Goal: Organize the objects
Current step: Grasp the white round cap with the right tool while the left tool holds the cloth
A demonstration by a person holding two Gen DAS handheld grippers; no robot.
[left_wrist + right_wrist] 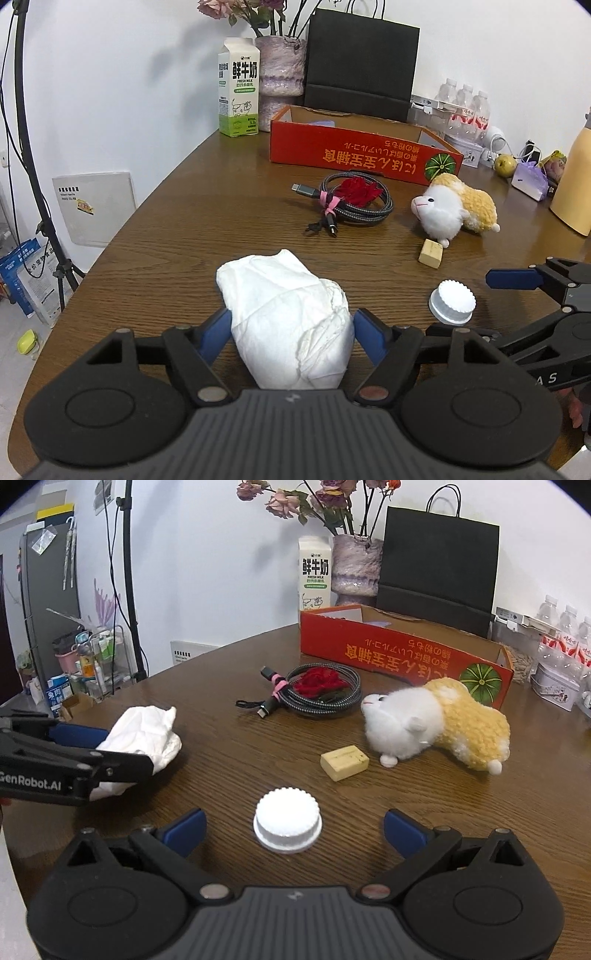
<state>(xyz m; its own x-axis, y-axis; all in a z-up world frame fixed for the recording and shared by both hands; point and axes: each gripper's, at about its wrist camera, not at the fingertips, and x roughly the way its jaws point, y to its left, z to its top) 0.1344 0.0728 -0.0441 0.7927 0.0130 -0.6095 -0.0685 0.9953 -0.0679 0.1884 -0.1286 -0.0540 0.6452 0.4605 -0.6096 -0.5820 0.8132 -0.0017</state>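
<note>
The left gripper (291, 328) is seen with its blue pads (216, 332) pressed against both flanks of the crumpled white tissue (288, 317); the jaws are judged to be clamped on it. In the right wrist view the wad appears held at the near left part of the wooden table (221, 738), and whether it is lifted or resting on the wood cannot be told. The right gripper (295, 830) is held with its fingers wide apart, and the white ribbed bottle cap (287, 825) sits on the table directly ahead, centred between the two pads but touched by neither. The cap is round, so no long axis constrains the approach; a straight closing should suffice. The right gripper is clearly the nearer one to the cap. The red cardboard box (364, 155) is noted at the far side of the table, open-topped, well apart from both grippers, and is judged the likely destination. Between lie the coiled braided cable (321, 694) with a red fabric flower (319, 685) inside its loop, the plush sheep (436, 725) on its side, and a small wooden block (344, 762) just beside the sheep. The tissue looks soft, creased and easily deformed; the cap looks rigid, matt white plastic with a flanged base.
</note>
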